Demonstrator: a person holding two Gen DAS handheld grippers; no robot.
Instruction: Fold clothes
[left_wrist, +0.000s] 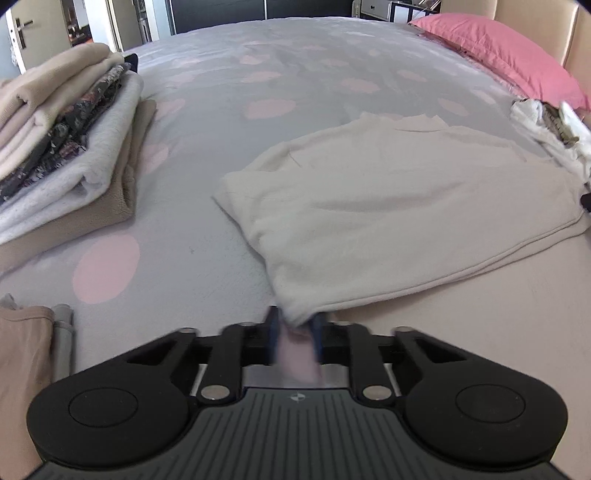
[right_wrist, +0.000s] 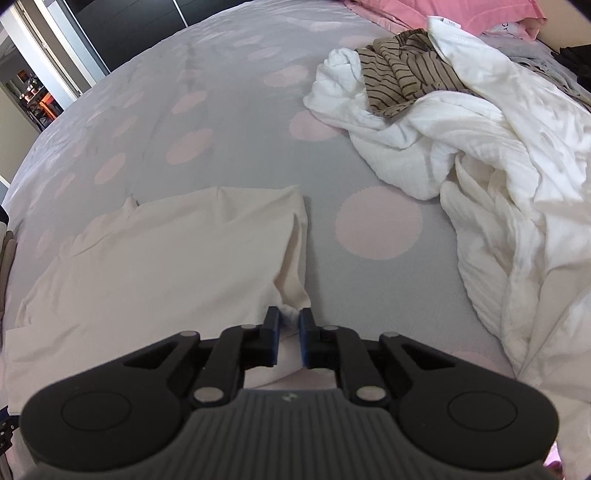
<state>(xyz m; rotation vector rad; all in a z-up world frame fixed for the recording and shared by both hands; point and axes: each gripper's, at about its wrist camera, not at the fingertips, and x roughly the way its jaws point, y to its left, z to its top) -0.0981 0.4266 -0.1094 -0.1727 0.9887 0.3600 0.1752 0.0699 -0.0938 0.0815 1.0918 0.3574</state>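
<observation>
A cream garment (left_wrist: 399, 206) lies partly folded on the grey bedspread with pink dots (left_wrist: 207, 177). My left gripper (left_wrist: 295, 323) is shut on the garment's near left corner, and the cloth bunches between the blue pads. In the right wrist view the same cream garment (right_wrist: 162, 258) spreads to the left. There my right gripper (right_wrist: 290, 319) is shut on its near right corner, with a small wad of fabric pinched at the fingertips.
A stack of folded clothes (left_wrist: 62, 147) sits at the left of the bed. A heap of unfolded white and striped brown laundry (right_wrist: 461, 122) lies at the right. A pink pillow (left_wrist: 509, 55) is at the bed's head. Beige cloth (left_wrist: 22, 354) hangs at the near left.
</observation>
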